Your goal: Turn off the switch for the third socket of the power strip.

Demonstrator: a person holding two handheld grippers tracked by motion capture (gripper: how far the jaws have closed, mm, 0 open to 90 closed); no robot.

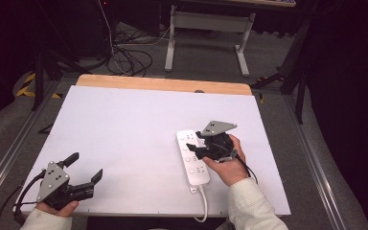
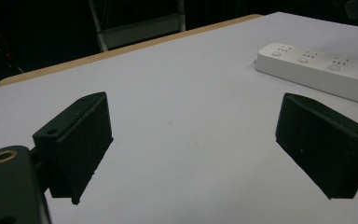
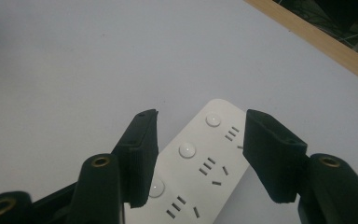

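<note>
A white power strip lies flat on the white counter, right of centre, its cord running off the near edge. The right tool hovers over it with jaws apart, hiding part of its sockets. The left tool, jaws wide apart, sits well away near the counter's left corner.

Only the power strip interrupts the bare white table.

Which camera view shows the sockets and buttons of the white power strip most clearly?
The right gripper view: the power strip lies close under the open right tool, with round buttons and slot holes sharp. The high view shows the whole strip but small. The left gripper view shows it sideways and far.
</note>
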